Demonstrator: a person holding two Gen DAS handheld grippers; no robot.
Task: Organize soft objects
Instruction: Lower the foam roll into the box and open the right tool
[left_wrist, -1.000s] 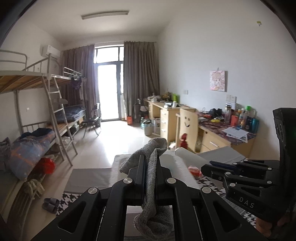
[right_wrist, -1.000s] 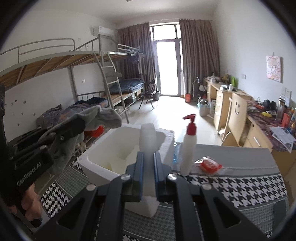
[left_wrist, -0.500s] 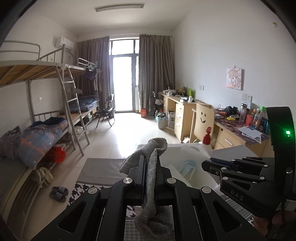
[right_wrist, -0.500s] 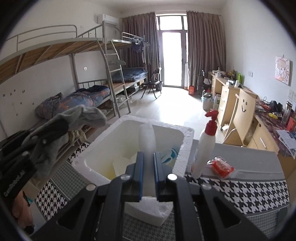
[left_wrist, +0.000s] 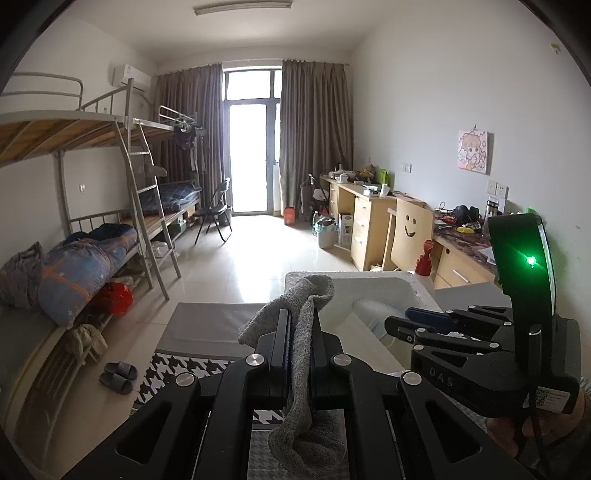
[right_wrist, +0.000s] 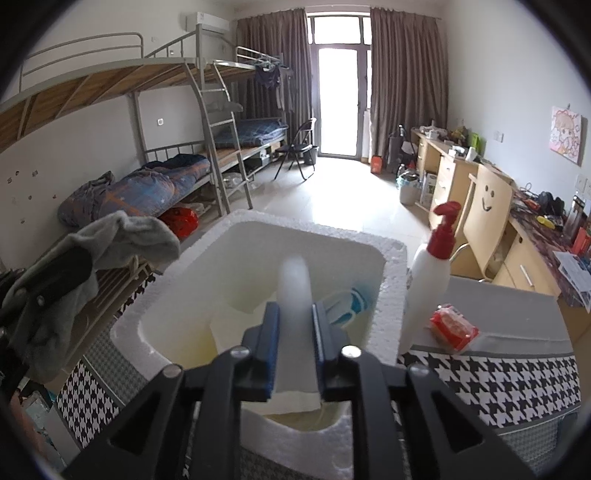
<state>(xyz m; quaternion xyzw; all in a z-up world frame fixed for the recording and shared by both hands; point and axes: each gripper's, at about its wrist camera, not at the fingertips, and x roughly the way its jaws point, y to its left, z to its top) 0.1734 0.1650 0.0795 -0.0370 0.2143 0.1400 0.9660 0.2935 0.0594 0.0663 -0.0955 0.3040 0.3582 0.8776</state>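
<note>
**Ana:** Both hand-held grippers have swung in over the white foam box (right_wrist: 391, 280) since a second ago, and the box now fills far more of the right wrist view.

**Ben:** What about the right hand-held gripper (right_wrist: 294, 325)?

**Ana:** Its jaws have just been opening. A white folded tissue-like piece (right_wrist: 293, 295) stands between the blue pads, upright, above the inside of the box. Whether the pads press on it now, I cannot tell; narrow gaps seem to show on each side.

**Ben:** And the left hand-held gripper (left_wrist: 298, 332)?

**Ana:** Clamped tight on the grey sock (left_wrist: 306, 354). One end of the sock flops over above the fingertips and the other hangs down in a bunch behind them. From the right wrist view it sits off the box's left side, apart from the rim.

**Ben:** Anything in the box?

**Ana:** A blue and white face mask (right_wrist: 351, 301) lies against the right inner wall.

**Ben:** Around it?

**Ana:** A white pump bottle with a red top (right_wrist: 432, 273) stands upright, just beside the box's right wall. A small red packet (right_wrist: 452, 326) lies near it, towards the far edge of the worktop (right_wrist: 517, 384), which wears a houndstooth cloth.
</note>
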